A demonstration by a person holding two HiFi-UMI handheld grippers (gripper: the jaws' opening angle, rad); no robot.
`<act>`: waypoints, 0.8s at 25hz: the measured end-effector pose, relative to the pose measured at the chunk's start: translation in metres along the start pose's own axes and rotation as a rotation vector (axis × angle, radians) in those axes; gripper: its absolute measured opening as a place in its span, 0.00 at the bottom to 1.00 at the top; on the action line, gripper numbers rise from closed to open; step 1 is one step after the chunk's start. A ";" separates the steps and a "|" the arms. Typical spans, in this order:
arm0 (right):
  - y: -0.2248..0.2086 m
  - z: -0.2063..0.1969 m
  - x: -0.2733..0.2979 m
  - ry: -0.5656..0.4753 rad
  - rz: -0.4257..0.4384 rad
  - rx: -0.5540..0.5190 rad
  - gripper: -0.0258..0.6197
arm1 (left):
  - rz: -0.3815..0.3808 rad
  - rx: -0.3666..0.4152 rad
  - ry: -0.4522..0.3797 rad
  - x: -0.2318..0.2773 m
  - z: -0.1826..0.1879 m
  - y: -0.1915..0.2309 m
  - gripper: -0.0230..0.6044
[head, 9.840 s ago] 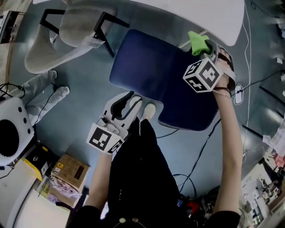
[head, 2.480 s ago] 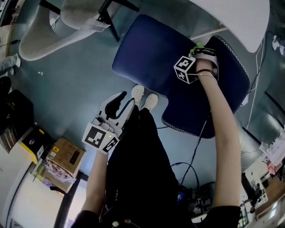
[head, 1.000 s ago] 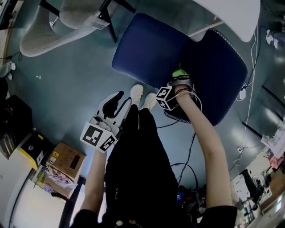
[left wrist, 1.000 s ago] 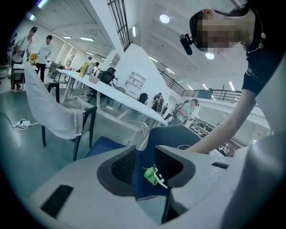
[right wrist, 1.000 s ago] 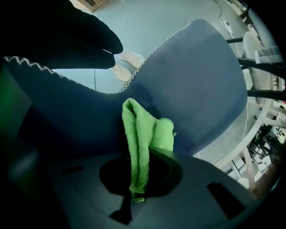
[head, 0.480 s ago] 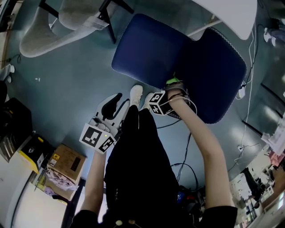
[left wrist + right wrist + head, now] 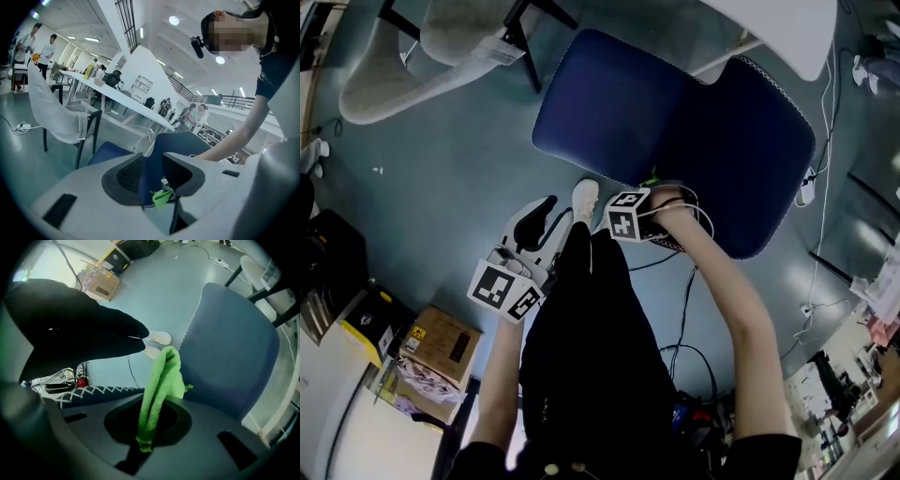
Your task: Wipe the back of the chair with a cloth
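The blue padded chair (image 7: 609,103) stands in front of me, its back (image 7: 750,159) to the right of the seat in the head view. My right gripper (image 7: 659,190) is shut on a green cloth (image 7: 158,390) and holds it at the near, lower-left edge of the back (image 7: 234,348), close to my shoes (image 7: 584,201). Only a sliver of the cloth (image 7: 652,177) shows past the marker cube there. My left gripper (image 7: 542,217) hangs beside my left leg, away from the chair. Its jaws stand apart with nothing in them, and the cloth (image 7: 159,198) shows through the gap.
A grey chair (image 7: 459,37) draped with fabric stands at the upper left, a white table (image 7: 778,28) behind the blue chair. A cardboard box (image 7: 441,342) and a yellow-black case (image 7: 370,300) sit on the floor at the left. Cables (image 7: 684,319) trail under the chair.
My right gripper has slid the cloth from the far top of the chair's back down and left to its near edge by my feet. The left gripper has hardly moved.
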State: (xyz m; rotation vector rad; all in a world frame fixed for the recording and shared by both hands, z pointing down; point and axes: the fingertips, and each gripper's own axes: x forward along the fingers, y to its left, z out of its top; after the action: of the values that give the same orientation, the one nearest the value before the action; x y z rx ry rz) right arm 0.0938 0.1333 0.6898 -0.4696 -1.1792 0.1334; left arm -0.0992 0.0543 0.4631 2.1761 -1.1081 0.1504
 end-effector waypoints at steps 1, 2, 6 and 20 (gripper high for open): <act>0.002 0.002 -0.001 -0.006 0.006 -0.009 0.07 | 0.000 0.000 0.002 0.001 -0.001 -0.001 0.24; 0.003 0.003 -0.001 -0.002 0.007 -0.023 0.07 | 0.000 0.000 0.004 0.001 -0.001 -0.001 0.24; 0.005 0.004 -0.001 -0.002 0.024 -0.040 0.07 | 0.000 0.001 0.006 0.003 -0.001 -0.002 0.24; -0.046 -0.001 -0.053 -0.299 -0.002 0.268 0.07 | 0.009 -0.006 0.009 0.002 -0.001 0.005 0.24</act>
State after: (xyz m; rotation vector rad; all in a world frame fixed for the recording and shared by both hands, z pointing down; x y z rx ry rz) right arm 0.0676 0.0733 0.6637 -0.2156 -1.4305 0.3646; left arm -0.1017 0.0520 0.4671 2.1631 -1.1115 0.1604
